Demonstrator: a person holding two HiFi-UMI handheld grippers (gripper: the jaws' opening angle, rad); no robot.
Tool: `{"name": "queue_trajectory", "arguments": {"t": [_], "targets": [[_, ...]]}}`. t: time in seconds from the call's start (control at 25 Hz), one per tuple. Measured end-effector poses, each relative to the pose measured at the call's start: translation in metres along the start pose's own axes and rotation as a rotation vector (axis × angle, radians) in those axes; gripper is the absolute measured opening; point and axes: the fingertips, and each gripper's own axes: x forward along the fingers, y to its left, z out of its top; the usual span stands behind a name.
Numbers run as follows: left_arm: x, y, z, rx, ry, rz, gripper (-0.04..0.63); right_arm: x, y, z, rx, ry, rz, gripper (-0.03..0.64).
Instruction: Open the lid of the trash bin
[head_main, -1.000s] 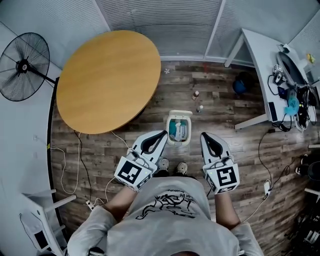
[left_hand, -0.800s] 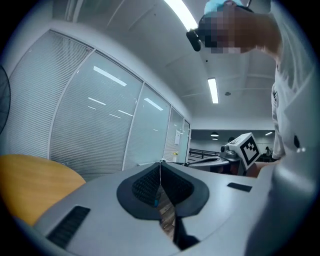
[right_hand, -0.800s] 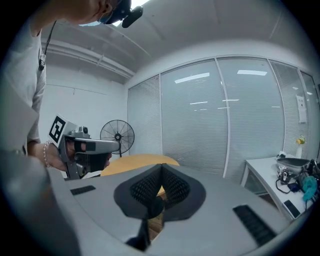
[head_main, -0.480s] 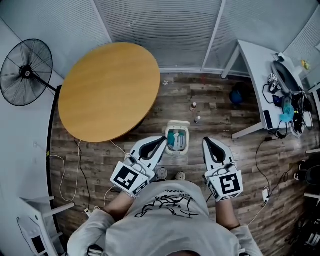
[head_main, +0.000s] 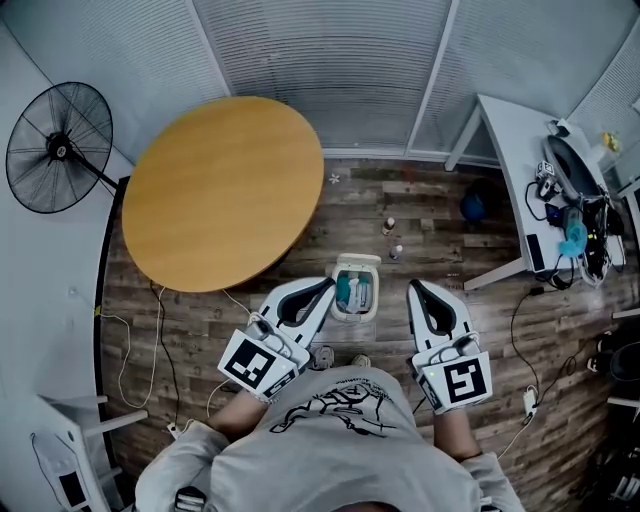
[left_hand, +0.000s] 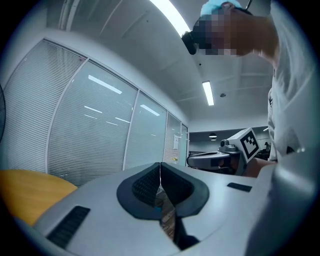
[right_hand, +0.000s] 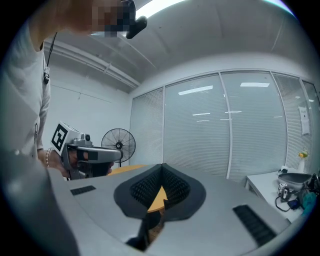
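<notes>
Both clenched on nothing, left gripper (head_main: 322, 288) and right gripper (head_main: 415, 290) hang either side of the bin (head_main: 376, 296) on the floor (head_main: 190, 320); reaching down with jaws closed risks a missed grip or knocking it over.

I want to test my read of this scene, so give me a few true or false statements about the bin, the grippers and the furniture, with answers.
1. The left gripper and the right gripper both have their jaws together on nothing. True.
2. The trash bin stands on the round table. False: it stands on the wood floor.
3. A fan stands left of the round table. True.
4. The white desk at the right is bare. False: cables and gear lie on it.
</notes>
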Motion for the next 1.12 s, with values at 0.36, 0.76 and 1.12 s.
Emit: {"name": "queue_trajectory", "arguments": {"t": [0.36,0.76,1.12], "targets": [[0.008,0.001,0.01,0.024,-0.019,-0.002,0.02,0.002,-0.005,0.01,-0.019,0.0,-0.008,0.006],[0.006,0.006,0.012,0.023,-0.035,0.014,0.02,0.004,-0.004,0.01,-0.006,-0.003,-0.018,0.006],[0.001,0.011,0.015,0.024,-0.041,0.027,0.02,0.005,-0.003,0.011,-0.005,-0.004,-0.021,0.006]]}}
